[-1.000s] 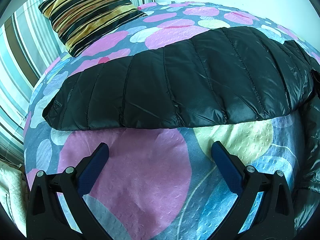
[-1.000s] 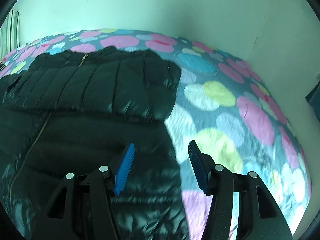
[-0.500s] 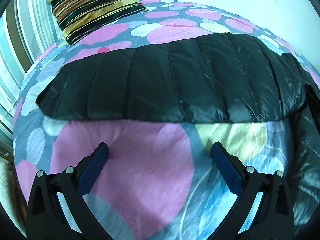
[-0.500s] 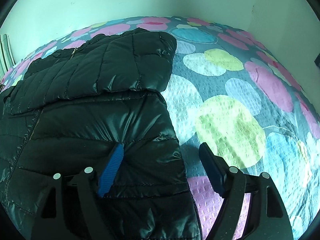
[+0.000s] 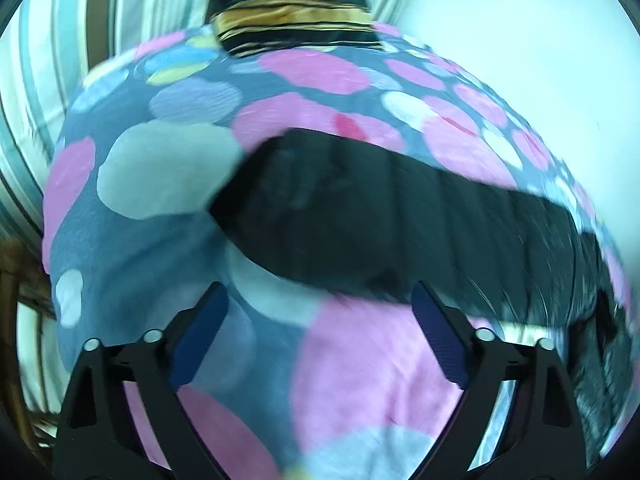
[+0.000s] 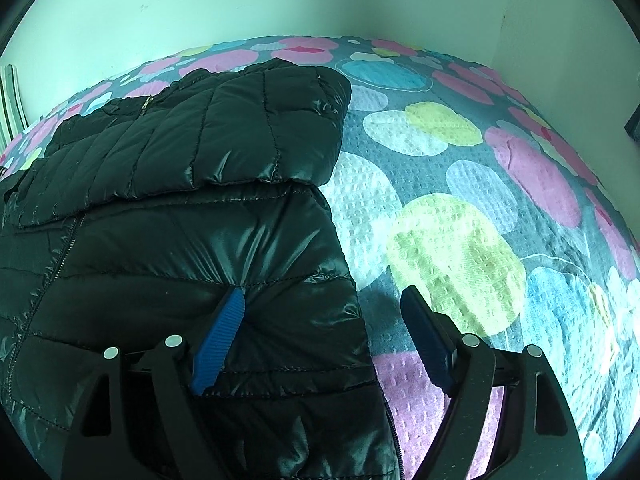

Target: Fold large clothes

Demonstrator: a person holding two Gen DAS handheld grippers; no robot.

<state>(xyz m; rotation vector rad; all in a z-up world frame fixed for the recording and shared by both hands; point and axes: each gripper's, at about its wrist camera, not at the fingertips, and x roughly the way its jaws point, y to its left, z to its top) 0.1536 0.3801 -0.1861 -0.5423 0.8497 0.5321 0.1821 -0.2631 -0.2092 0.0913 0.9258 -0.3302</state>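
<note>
A shiny black quilted puffer jacket lies on a bed with a dotted bedspread. Its sleeve is folded across the body. My right gripper is open and straddles the jacket's right edge, its left fingertip resting on the fabric. In the blurred left wrist view the jacket's other sleeve stretches across the bed. My left gripper is open and empty, just short of the sleeve's near edge.
A striped cushion lies at the head of the bed, with striped bedding to the left. White walls run close behind and to the right of the bed. Bare bedspread lies right of the jacket.
The left gripper has swung left and closer to the sleeve's cuff end, and its view is now blurred. The right gripper has moved slightly forward onto the jacket edge.
</note>
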